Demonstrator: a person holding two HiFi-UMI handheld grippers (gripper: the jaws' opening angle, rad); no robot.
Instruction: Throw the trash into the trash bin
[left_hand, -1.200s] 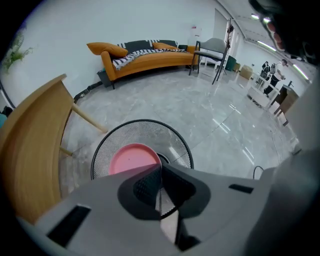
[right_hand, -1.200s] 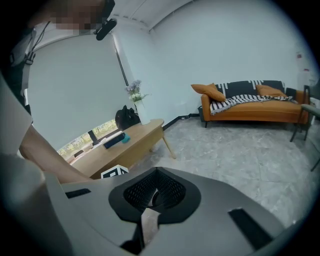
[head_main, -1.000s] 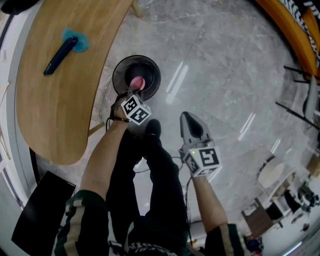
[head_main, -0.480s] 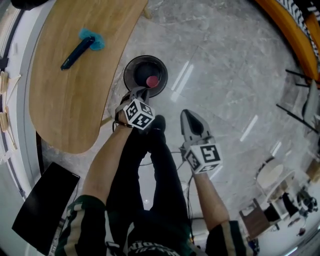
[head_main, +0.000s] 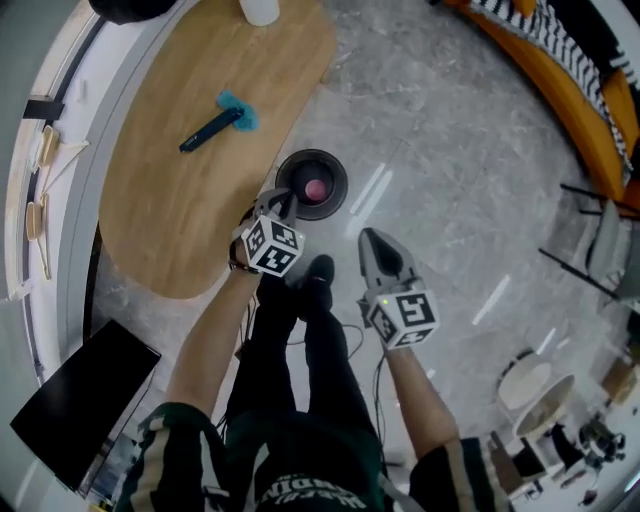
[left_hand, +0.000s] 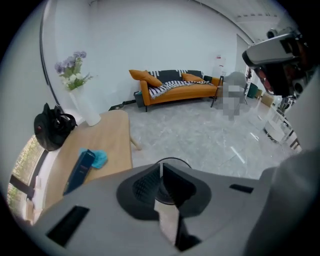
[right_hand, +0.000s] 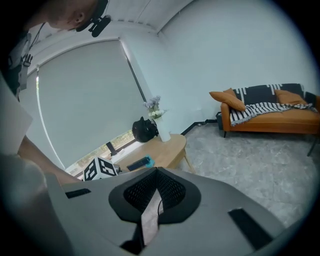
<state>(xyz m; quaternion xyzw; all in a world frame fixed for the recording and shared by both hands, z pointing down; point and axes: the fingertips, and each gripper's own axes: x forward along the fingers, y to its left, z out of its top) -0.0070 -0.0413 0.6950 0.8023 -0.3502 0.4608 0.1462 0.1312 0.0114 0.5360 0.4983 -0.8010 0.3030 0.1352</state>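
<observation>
Left tool risen, closed empty | pink trash in bin beyond it | right tool closed

The table is light wood. On it the box is dark blue and the cloth is turquoise. The bin is black, and the trash in it is pink. The floor is grey marble with pale veins. The left gripper and the right gripper are grey; their cubes carry black-and-white square markers. The sleeves are dark green with cream stripes, the trousers black. The sofa is orange, its blanket striped black and white.
</observation>
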